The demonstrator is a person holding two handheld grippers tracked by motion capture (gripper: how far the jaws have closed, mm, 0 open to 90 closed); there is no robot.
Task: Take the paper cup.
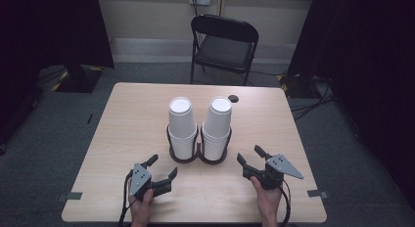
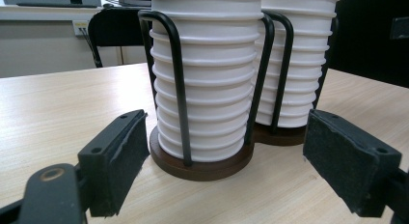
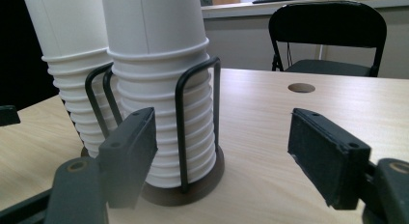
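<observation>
High view, two stacks of ribbed white paper cups (image 1: pixel 182 126) in black wire holder (image 1: pixel 198 151), your left gripper (image 1: pixel 164 169) and right gripper (image 1: pixel 250 157) both low near it, jaws apart, empty.

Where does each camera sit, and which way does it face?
High view: above the person's side, looking forward and down at the table; left gripper and right gripper come in from below.
Left gripper view: low over the table, facing the left cup stack; its own open jaws show.
Right gripper view: low over the table, facing the right cup stack, chair behind; its own open jaws show.
Shared: all three show both stacks in the wire holder.
</observation>
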